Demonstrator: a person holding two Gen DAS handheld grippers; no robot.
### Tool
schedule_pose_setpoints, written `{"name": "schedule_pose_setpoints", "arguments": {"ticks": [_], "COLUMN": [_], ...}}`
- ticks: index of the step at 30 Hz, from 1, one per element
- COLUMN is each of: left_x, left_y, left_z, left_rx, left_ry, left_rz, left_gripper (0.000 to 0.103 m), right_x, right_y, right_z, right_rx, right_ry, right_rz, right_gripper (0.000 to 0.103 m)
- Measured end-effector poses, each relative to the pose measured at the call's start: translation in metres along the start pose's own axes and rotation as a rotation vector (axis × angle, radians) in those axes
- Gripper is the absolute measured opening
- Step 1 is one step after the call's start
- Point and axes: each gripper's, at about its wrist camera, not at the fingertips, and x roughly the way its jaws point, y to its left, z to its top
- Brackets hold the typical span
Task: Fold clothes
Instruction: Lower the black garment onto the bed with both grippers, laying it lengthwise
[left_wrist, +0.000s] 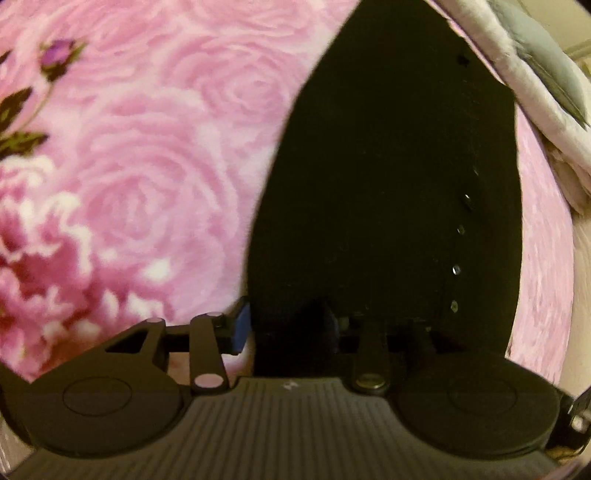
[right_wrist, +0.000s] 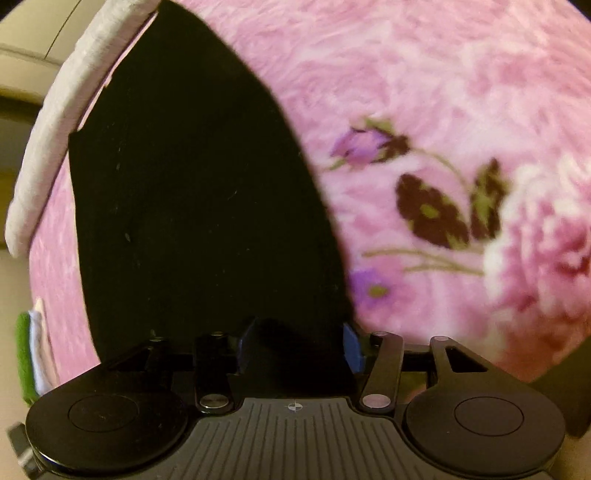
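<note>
Black flat-lying cloth garment (left_wrist: 388, 184) spread on pink floral fleece blanket (left_wrist: 147, 147); left gripper (left_wrist: 291, 328) and right gripper (right_wrist: 295, 343) parted, gripping nothing; further folds likely remain

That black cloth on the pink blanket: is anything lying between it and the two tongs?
Nothing visible. In both wrist views the black cloth lies flat on the pink blanket and runs right up to the left tongs and right tongs, nothing on top.

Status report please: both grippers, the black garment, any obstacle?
Left gripper open, right gripper open. Black garment flat on pink blanket. No obstacle seen.
</note>
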Motion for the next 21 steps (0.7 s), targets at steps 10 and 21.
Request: {"name": "schedule_pose_setpoints", "arguments": {"ticks": [10, 21], "left_x": [-0.021, -0.03], "left_y": [-0.01, -0.031], "left_z": [-0.013, -0.051], "left_rx": [0.176, 0.327], "left_ry": [-0.052, -0.043], "left_rz": [-0.028, 0.075], "left_gripper": [0.007, 0.006], "right_x": [-0.023, -0.037], "right_y": [-0.015, -0.02], "right_z": [0.008, -0.013], "right_rx": [-0.071, -0.191], "right_ry": [0.027, 0.034], "right_rz": [0.056, -0.087], "right_gripper": [0.008, 0.008]}}
